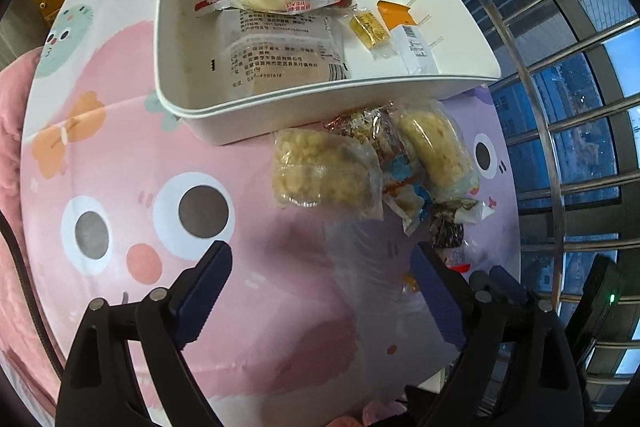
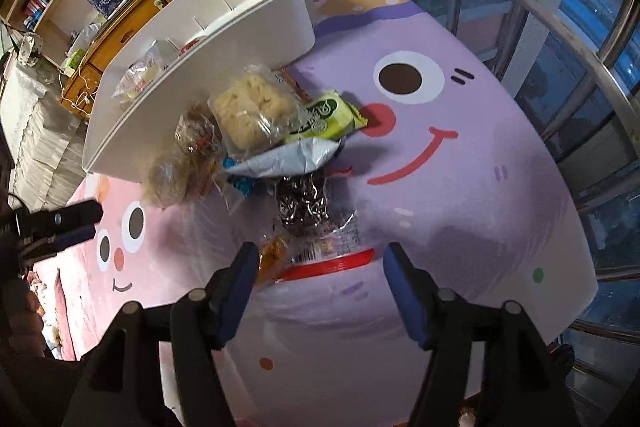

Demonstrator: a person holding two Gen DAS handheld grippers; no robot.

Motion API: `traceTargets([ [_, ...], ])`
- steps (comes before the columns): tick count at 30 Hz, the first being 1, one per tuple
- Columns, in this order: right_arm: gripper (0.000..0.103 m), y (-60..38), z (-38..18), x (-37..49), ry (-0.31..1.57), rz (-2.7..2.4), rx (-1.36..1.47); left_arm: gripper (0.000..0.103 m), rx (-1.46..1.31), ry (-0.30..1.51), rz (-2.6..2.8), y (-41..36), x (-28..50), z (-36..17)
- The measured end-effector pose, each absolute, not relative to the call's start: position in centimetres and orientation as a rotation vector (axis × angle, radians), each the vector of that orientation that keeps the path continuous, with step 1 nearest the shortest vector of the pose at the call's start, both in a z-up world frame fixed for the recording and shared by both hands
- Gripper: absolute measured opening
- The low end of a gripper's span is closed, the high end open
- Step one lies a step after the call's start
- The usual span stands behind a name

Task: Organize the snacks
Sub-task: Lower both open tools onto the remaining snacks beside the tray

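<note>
White bin sat at the far side of the counter, already holding several packets, so sorting looked partly done. Loose pile of snacks lay against the bin's near wall, probably kept close for short transfers. Left tool was spread wide and empty, low over the counter just short of the pile, lined up roughly on the puffed-rice pack. Right tool was likewise released, gripping nothing; its pads flanked the red-edged pack, which lay flat on the counter. Likely next pick, my guess. Crinkly wrappers overlapped, so a grab could drag neighbours.
</note>
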State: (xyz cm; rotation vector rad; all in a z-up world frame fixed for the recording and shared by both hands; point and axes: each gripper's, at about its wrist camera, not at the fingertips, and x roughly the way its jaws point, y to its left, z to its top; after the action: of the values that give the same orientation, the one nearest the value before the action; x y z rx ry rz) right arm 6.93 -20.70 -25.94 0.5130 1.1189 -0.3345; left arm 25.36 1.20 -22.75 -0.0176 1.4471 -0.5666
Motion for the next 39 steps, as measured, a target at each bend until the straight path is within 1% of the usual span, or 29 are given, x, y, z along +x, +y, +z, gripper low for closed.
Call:
traceTargets([
  [9, 0.065, -20.0, -26.4, 8.1, 1.008, -0.334, 0.424, 0.093, -0.013, 1.459, -0.532, -0.3, 27.0, -25.0],
  [21, 0.065, -18.8, -28.5, 10.3, 1.063, -0.286, 0.352, 0.093, 0.003, 1.454, -0.484, -1.7, 28.5, -27.3],
  [32, 0.065, -19.2, -29.2, 11.3, 1.105, -0.289, 0.304, 0.093, 0.032, 1.472, -0.491, -3.2, 29.0, -28.9],
  [34, 0.065, -19.2, -29.3, 11.5, 1.109, -0.284, 0.294, 0.091, 0.042, 1.478, -0.490, -3.5, 29.0, -29.1],
  [36, 0.065, -19.2, -29.3, 11.6, 1.110, -0.278, 0.284, 0.084, 0.047, 1.487, -0.486, -3.7, 29.0, -29.3],
  [39, 0.064, -19.1, -29.4, 11.7, 1.116, -0.271, 0.269, 0.080, 0.049, 1.493, -0.481, -4.0, 29.1, -29.7],
])
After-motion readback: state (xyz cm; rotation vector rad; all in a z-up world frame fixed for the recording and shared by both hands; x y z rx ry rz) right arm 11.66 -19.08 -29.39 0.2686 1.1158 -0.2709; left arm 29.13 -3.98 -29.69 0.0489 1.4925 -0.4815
